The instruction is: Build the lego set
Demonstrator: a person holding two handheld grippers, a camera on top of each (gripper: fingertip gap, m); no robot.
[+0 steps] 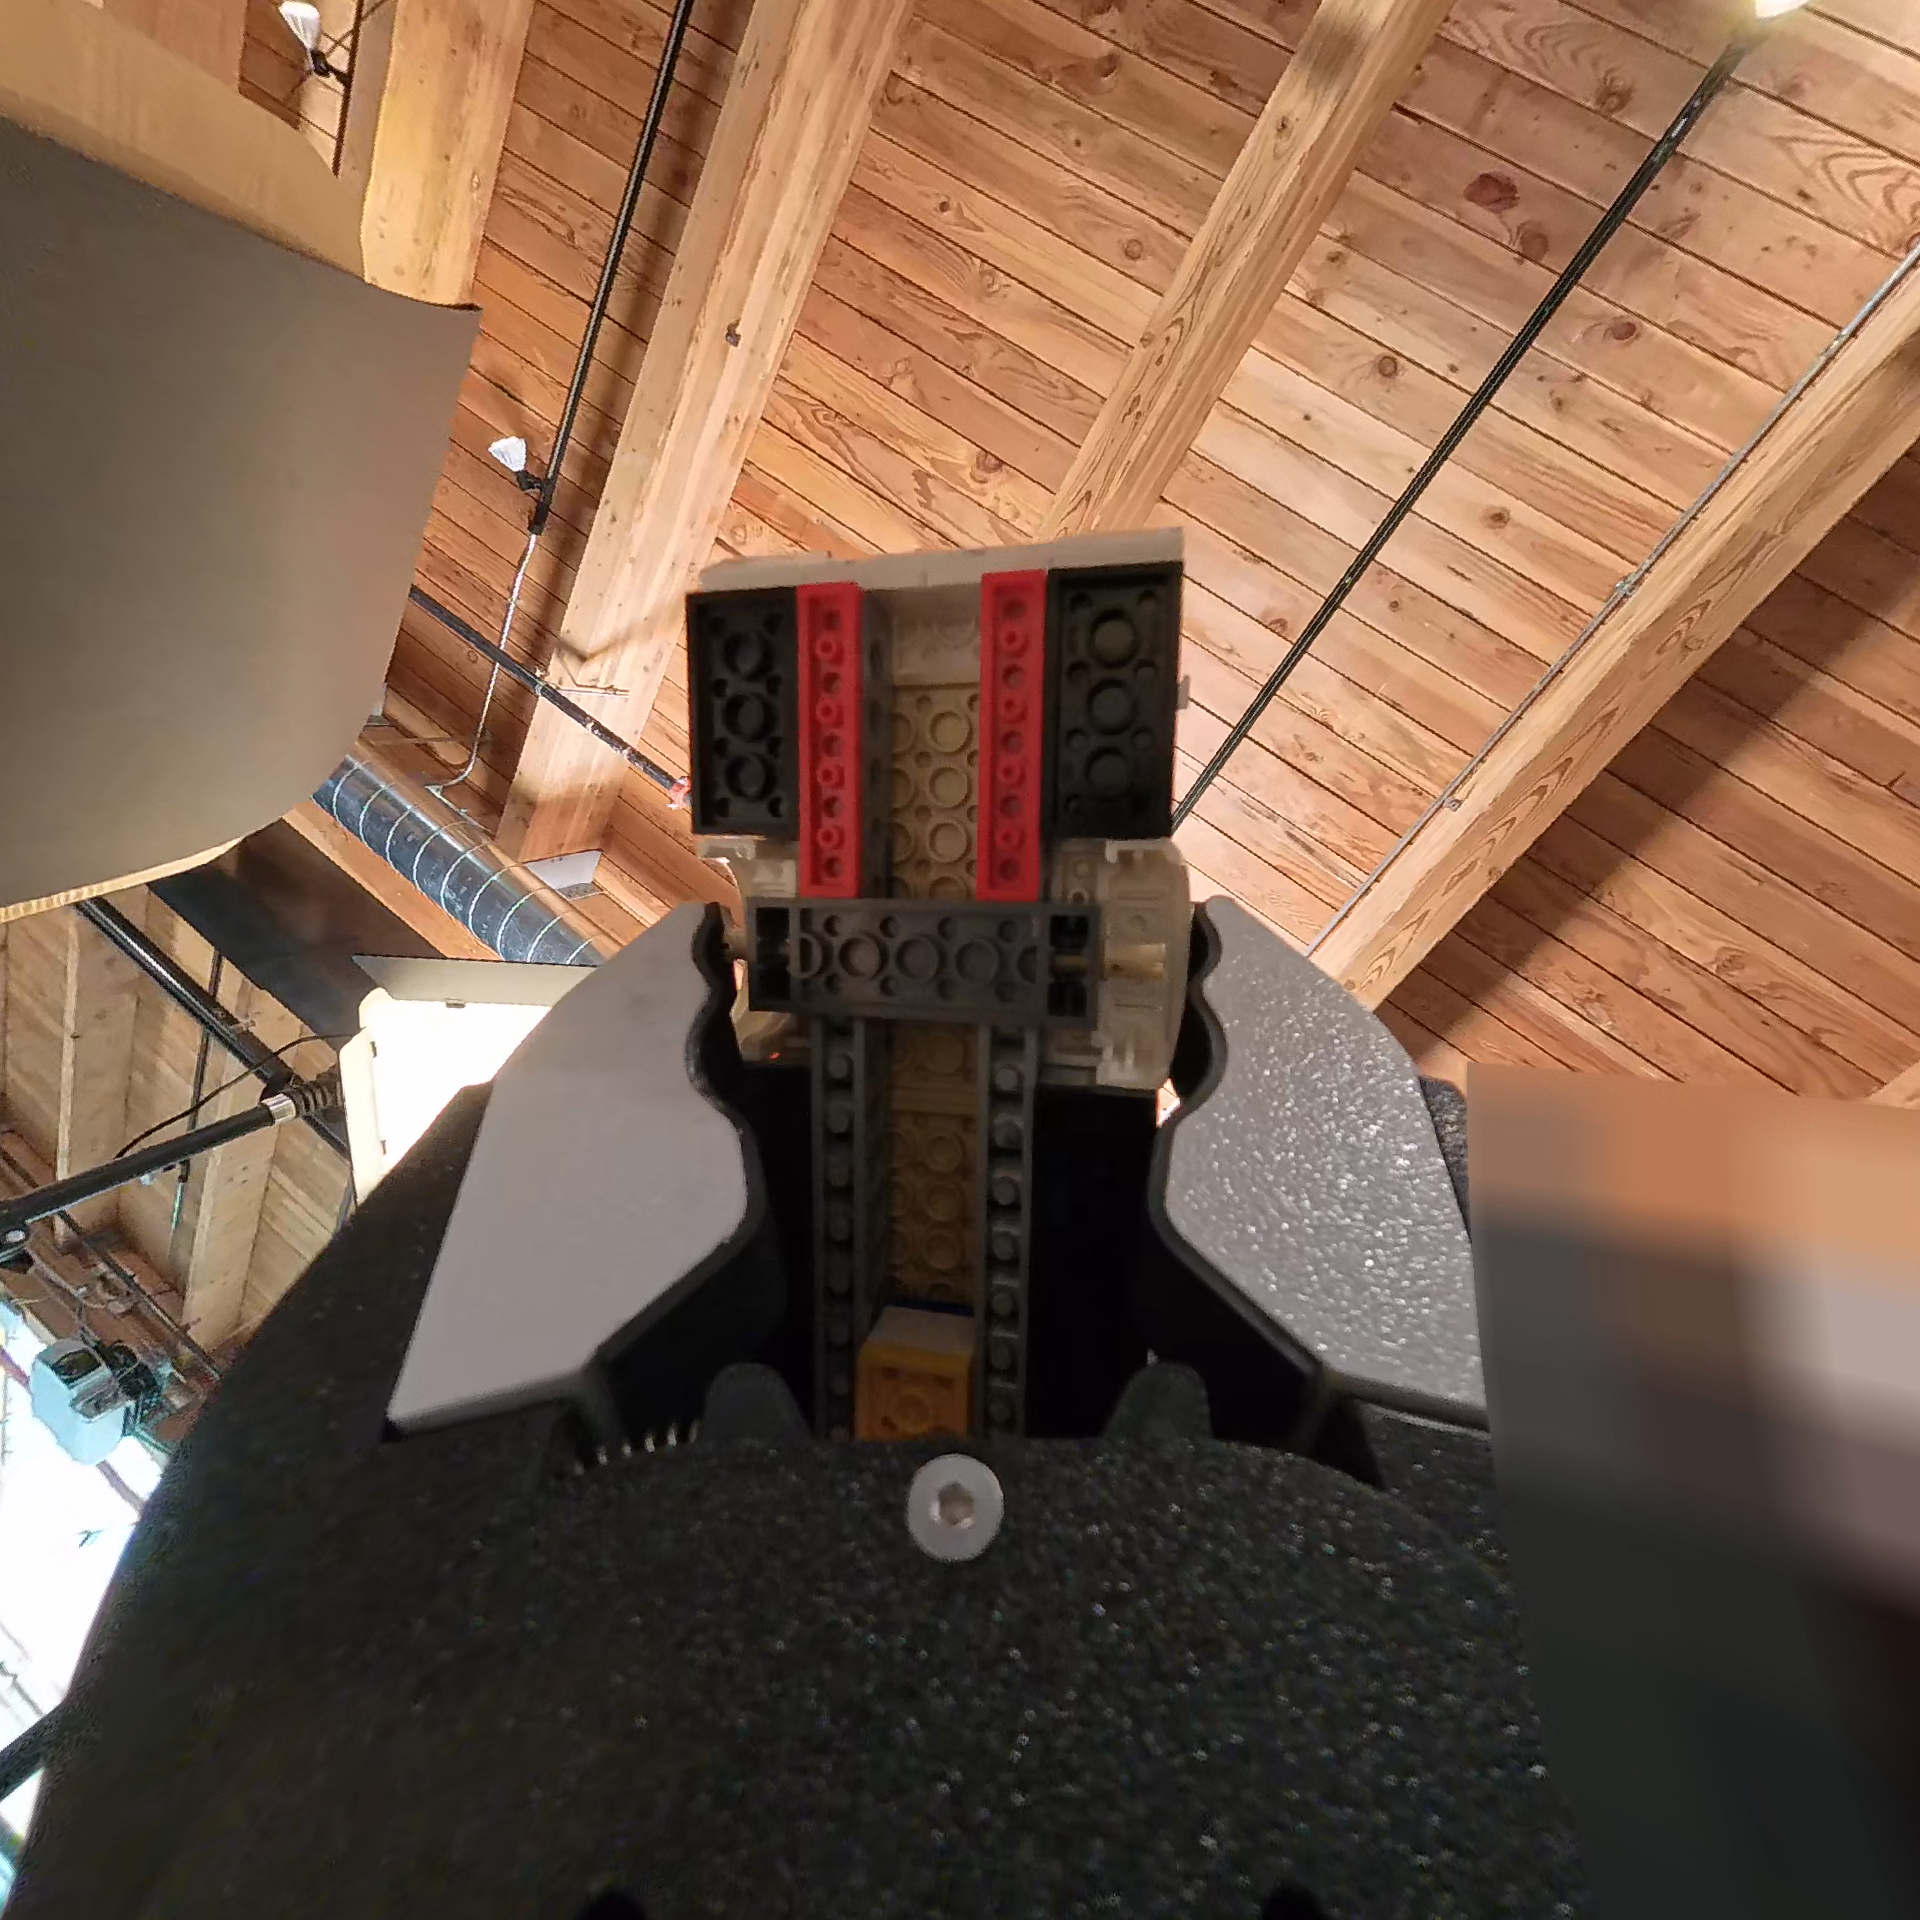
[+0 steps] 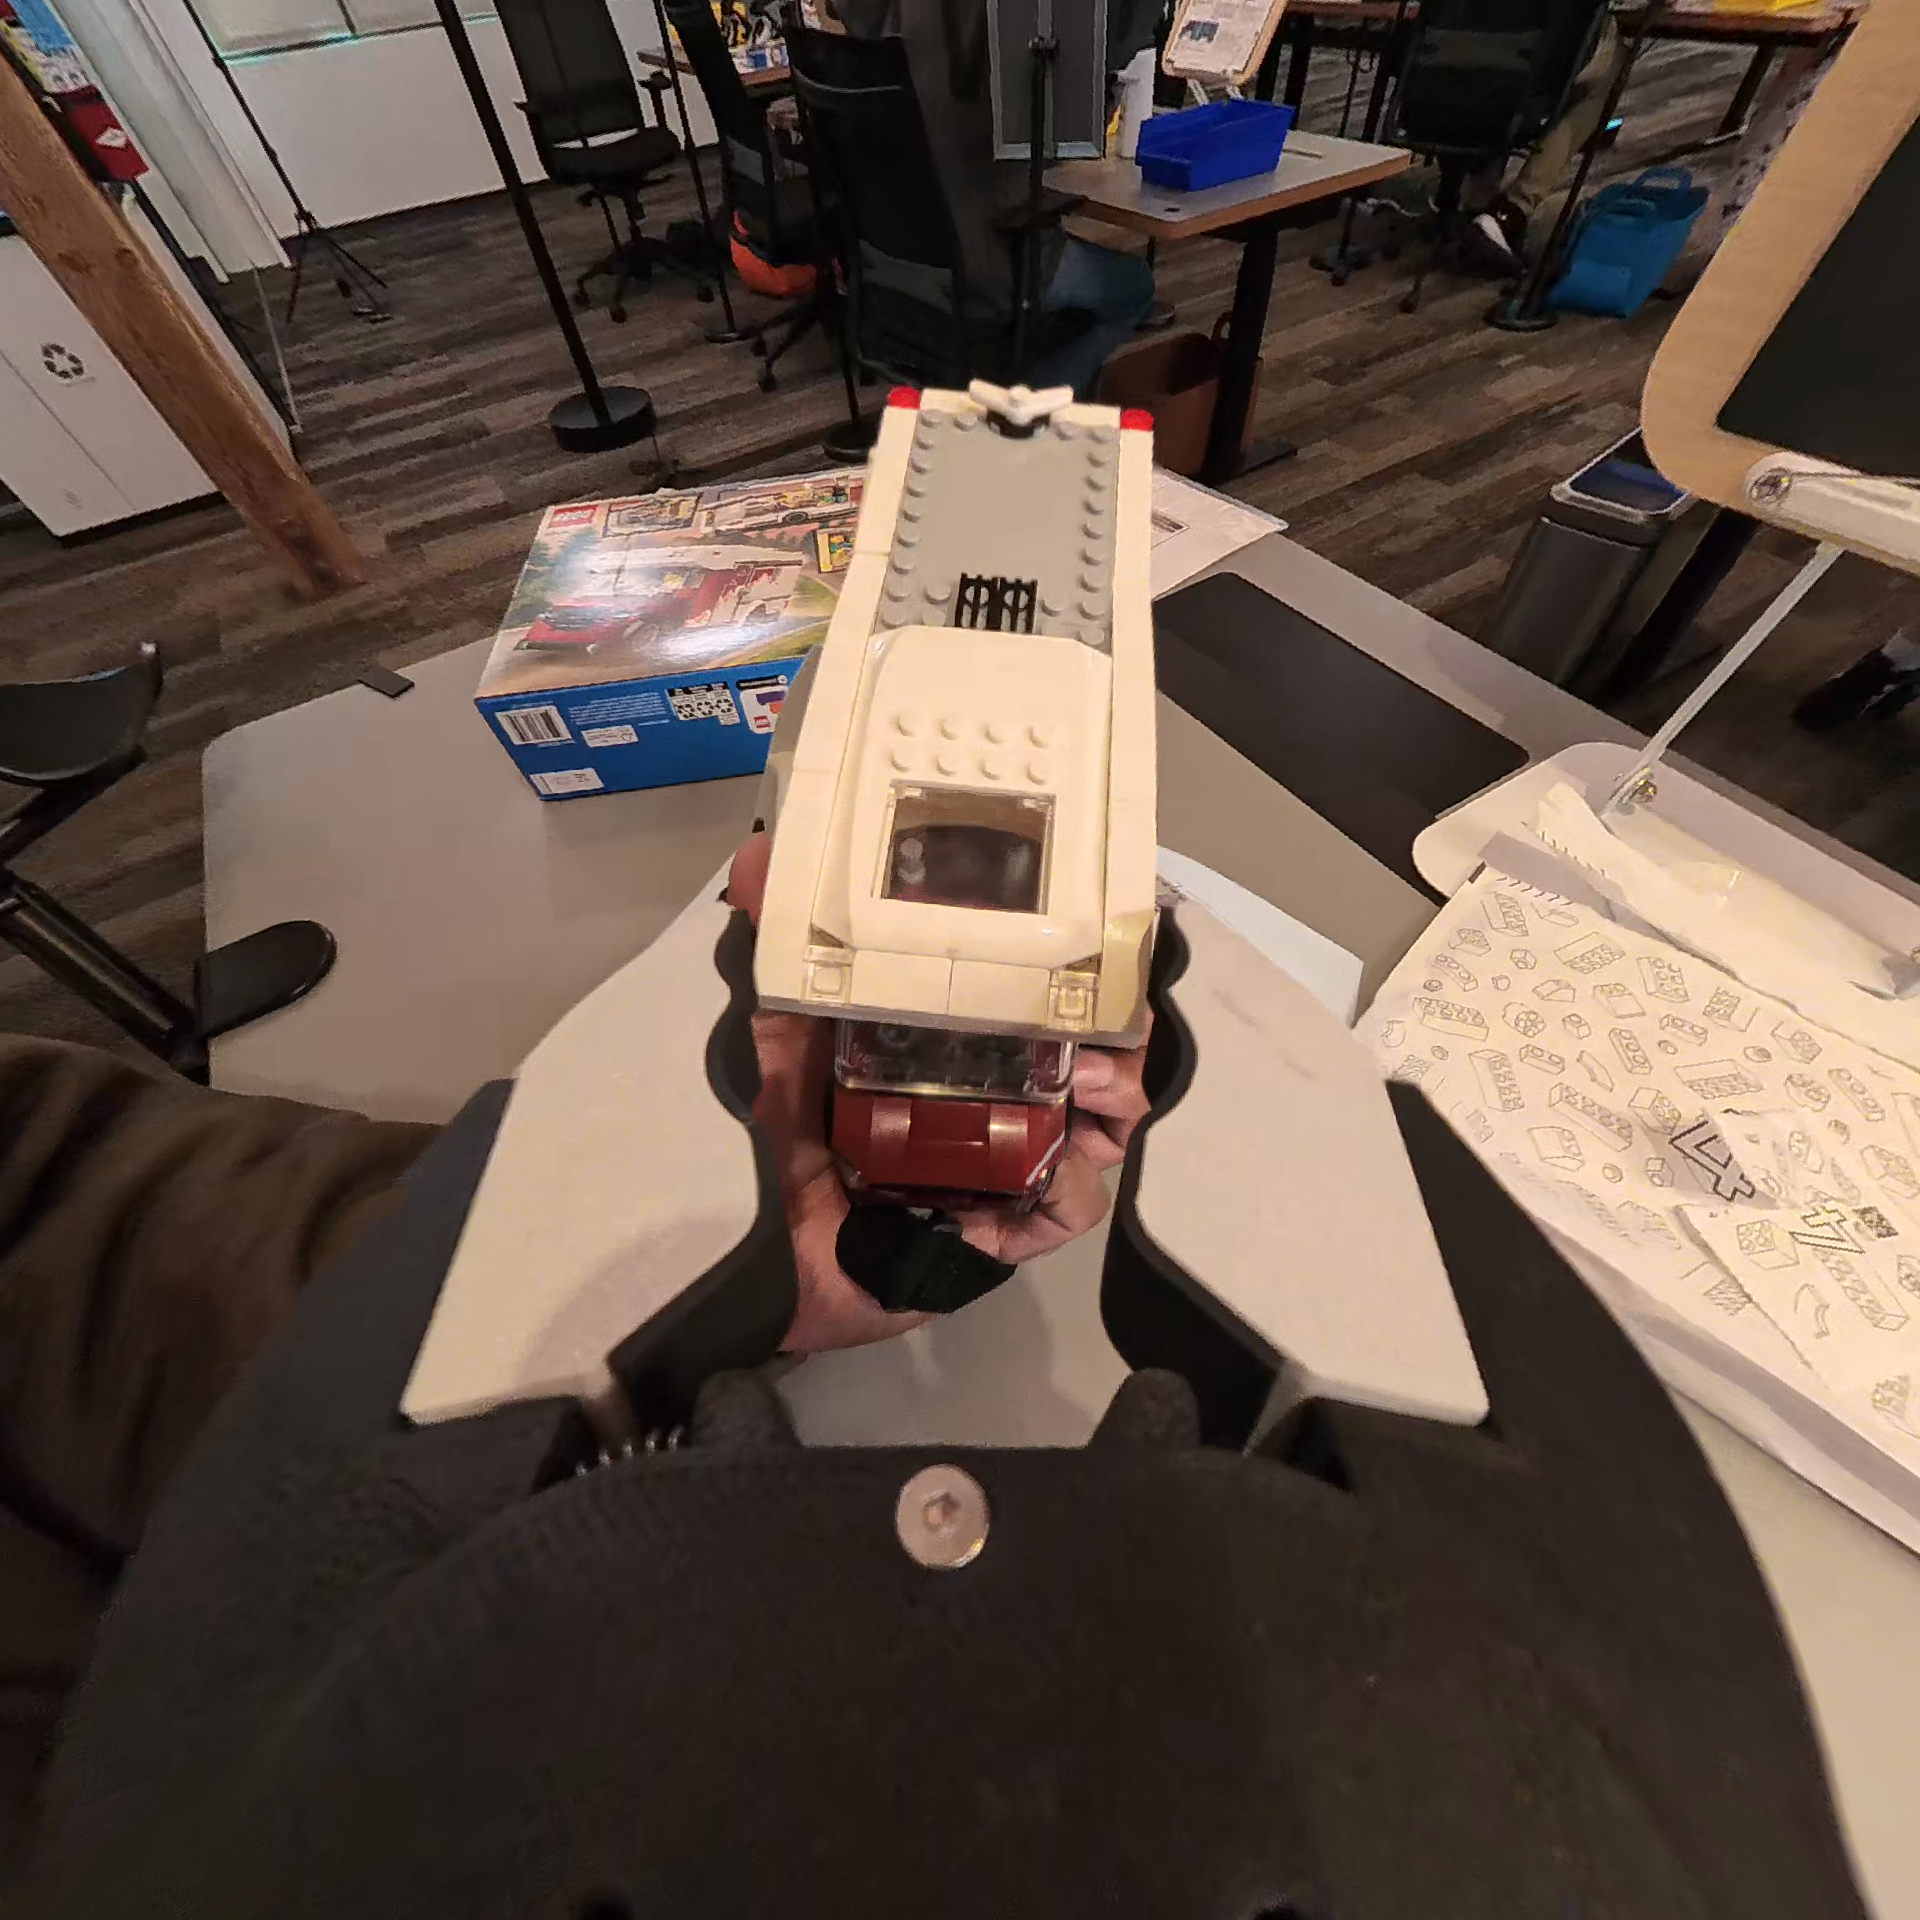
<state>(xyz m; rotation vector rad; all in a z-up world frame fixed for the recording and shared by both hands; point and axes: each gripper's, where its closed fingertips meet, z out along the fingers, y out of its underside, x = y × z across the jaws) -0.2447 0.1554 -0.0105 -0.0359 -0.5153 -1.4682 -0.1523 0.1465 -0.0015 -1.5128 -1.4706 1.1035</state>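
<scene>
A toy brick camper, white roof and dark red front, is held up in the air. In the left wrist view its underside (image 1: 935, 727) faces me against the ceiling. My left gripper (image 1: 956, 966) is shut on it: one pad (image 1: 1210, 966) lies against a white wheel hub, the other against the axle end. In the right wrist view I look down on the camper's roof (image 2: 966, 727). My right gripper (image 2: 945, 987) is open, its pads (image 2: 1169, 987) close beside the roof's front corners. A hand (image 2: 831, 1226) is under the red front.
A blue toy box (image 2: 623, 665) lies on the grey table (image 2: 416, 883) beyond the camper. White printed paper bags (image 2: 1662, 1091) and a white stand base (image 2: 1507, 821) are at the right. A dark mat (image 2: 1330, 675) lies behind. Office chairs and tables stand farther off. Across from one pair of fingers to the other is roughly 10 cm.
</scene>
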